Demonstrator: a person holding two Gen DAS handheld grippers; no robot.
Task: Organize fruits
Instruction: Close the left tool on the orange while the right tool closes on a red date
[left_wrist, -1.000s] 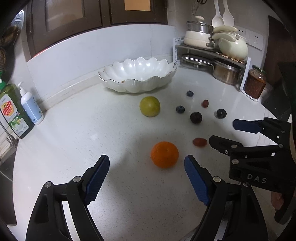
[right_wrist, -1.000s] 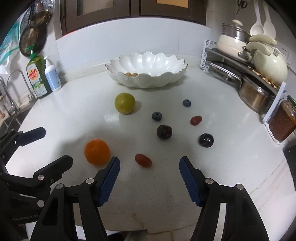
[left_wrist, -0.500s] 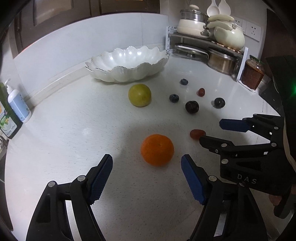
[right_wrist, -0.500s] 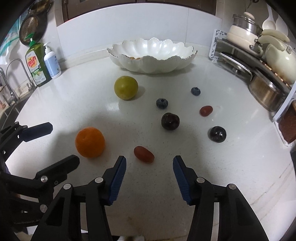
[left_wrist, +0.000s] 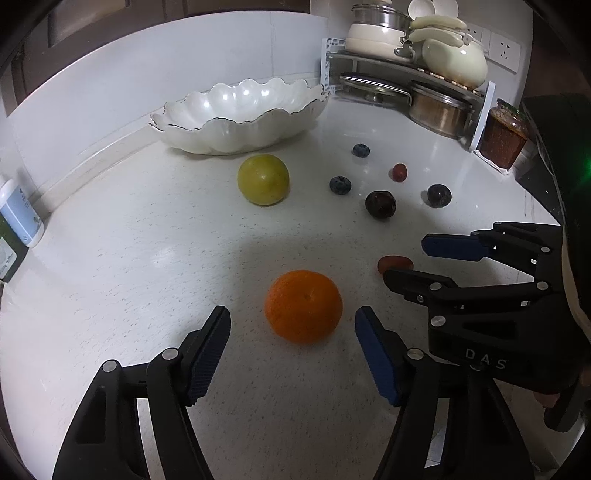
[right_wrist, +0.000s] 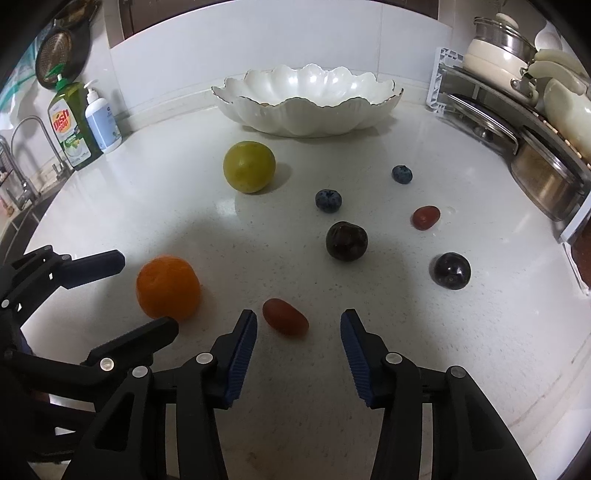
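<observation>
Left wrist view: left gripper closing, orange between unpressed jaws; likely rolls ahead if nudged off-centre.

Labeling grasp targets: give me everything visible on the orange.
The orange is round, bright and dimpled, its stem dimple facing up. It sits whole on the white countertop, between the closing fingers of the left gripper, which do not touch it. A small red fruit lies apart on its right.

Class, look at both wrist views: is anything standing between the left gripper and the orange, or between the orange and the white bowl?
Nothing blocks the left gripper; the orange sits between its closing jaws. Toward the bowl, the green fruit lies roughly in line.
</observation>
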